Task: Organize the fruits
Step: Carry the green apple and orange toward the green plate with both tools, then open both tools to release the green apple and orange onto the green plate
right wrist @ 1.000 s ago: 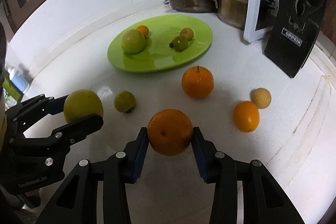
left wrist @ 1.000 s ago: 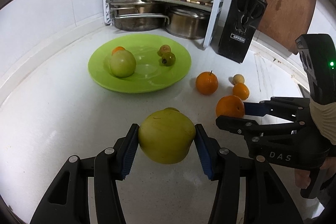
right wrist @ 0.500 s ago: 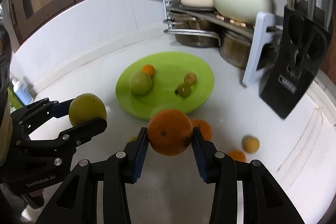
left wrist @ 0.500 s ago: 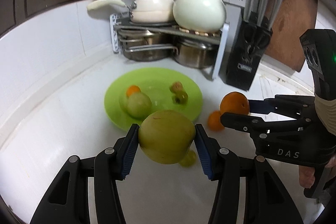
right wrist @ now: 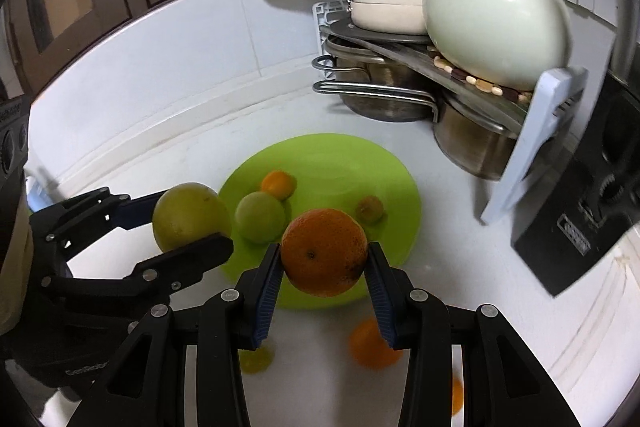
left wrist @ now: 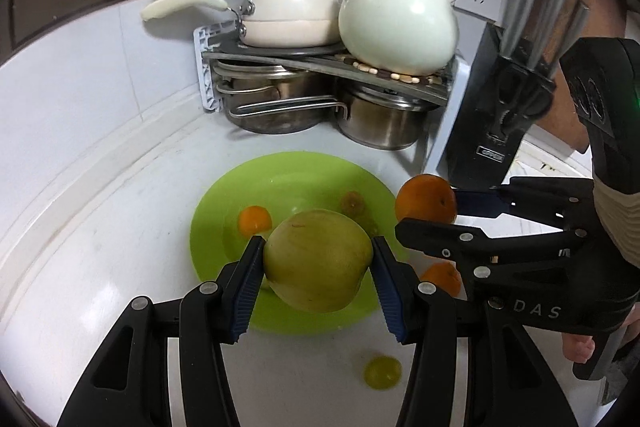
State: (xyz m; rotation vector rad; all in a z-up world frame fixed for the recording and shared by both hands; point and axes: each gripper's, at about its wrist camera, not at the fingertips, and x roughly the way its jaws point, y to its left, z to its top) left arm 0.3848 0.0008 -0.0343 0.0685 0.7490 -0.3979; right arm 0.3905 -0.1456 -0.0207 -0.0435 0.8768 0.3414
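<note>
Left gripper [left wrist: 318,269] has its blue pads squeezed on the sides of a big yellow-green fruit [left wrist: 318,261], held up in the air over the near edge of the green plate [left wrist: 208,227]. Right gripper [right wrist: 323,269] is doing the same thing with an orange [right wrist: 324,251], pinched across its middle and hanging over the plate's near rim. My guess on the why: gripping at the widest part keeps a round fruit from squirting out, and carrying them high lets them pass over the loose fruit on the counter and drop straight onto the plate.

Count time. Two fruits in the air, one per gripper. On the plate I get three: a green one [right wrist: 259,217], a small orange one [right wrist: 278,183], and a small brownish one [right wrist: 370,209]. The left view hints at something else beside the brownish one, too hidden to call. Down on the white counter [right wrist: 460,267]: a small yellow-green fruit [left wrist: 382,371], one blurry orange [right wrist: 372,345], and an orange sliver [right wrist: 457,397] near the right gripper's arm that's likely another.

Behind it all, a rack of pots [left wrist: 320,83] and one knife block [left wrist: 500,123].
</note>
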